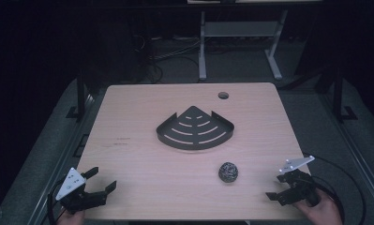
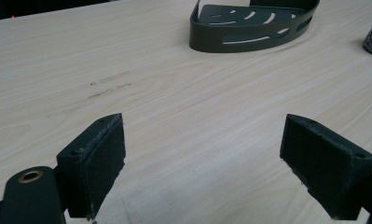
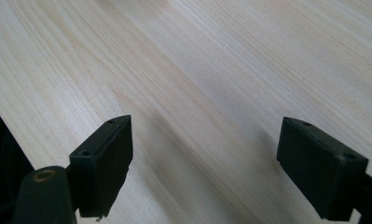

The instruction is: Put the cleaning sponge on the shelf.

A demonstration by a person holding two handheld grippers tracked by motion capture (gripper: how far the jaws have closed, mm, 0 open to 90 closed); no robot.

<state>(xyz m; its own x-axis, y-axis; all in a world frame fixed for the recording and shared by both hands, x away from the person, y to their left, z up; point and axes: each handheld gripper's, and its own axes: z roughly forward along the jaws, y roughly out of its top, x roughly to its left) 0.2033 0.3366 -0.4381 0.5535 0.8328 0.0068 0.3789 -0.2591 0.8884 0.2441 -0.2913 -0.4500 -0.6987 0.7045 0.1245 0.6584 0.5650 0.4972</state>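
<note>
Worktop (image 1: 142, 164) notes: scourer, probably steel wool (image 1: 228, 172), lies near the slotted tray (image 1: 195, 131). Both hand-held grippers, left (image 1: 101, 180) and right (image 1: 273, 187), are held wide open, empty. Scourer is best approached squarely, jaws straddling it.

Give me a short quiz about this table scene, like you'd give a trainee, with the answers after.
1. True or false: the steel wool ball lies inside the dark corner tray.
2. Which gripper is nearer the ball: A) left gripper B) right gripper?
3. Fill in: both grippers' jaws stand ____ with nothing between them.

Key
1. False. It lies on the bare table, apart from the tray, on the person's side of it.
2. B. The ball lies right of the middle.
3. Open. The two gripper views show a wide gap over bare wood.
</note>
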